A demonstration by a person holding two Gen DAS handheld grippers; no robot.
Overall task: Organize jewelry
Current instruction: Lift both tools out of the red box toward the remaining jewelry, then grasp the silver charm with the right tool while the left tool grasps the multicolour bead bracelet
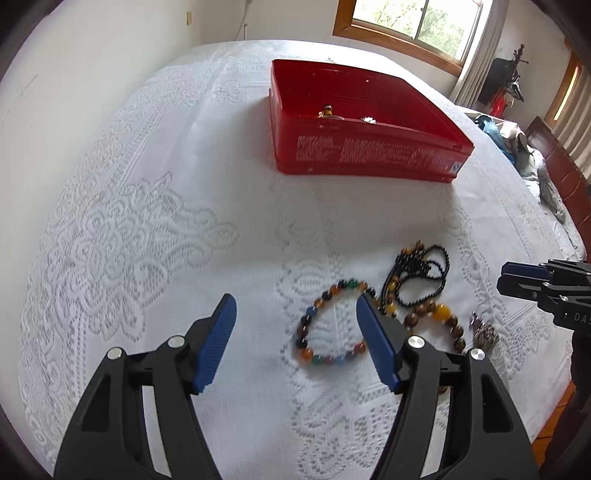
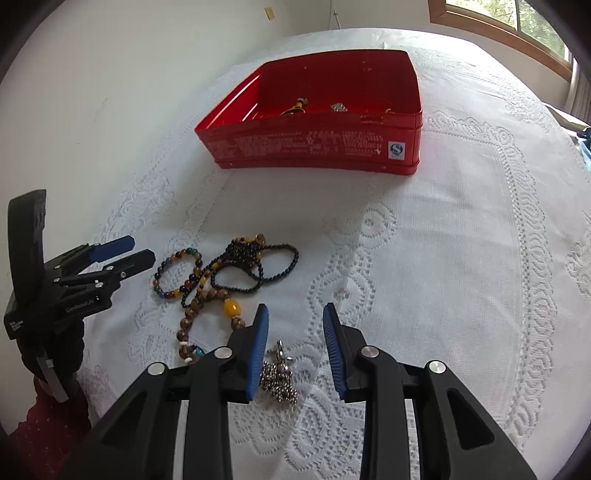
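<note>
Left wrist view: left gripper point(image 1: 295, 314) wide open, empty, over colourful bead bracelet point(image 1: 328, 325) near side of red tin point(image 1: 369, 155). Right gripper point(image 2: 295, 314) half open, empty, above silver chain point(image 2: 280, 380). Bracelet light, floppy, beads slippery; pinch across strand.

I am working in a home bedroom: a bed point(image 1: 554, 184) with a dark wooden frame and rumpled bedding stands by a wood-framed window point(image 1: 413, 26) with curtains point(image 1: 476, 66), beside a surface under a white lace cloth point(image 1: 147, 221) that carries a red tin point(image 1: 369, 155).
</note>
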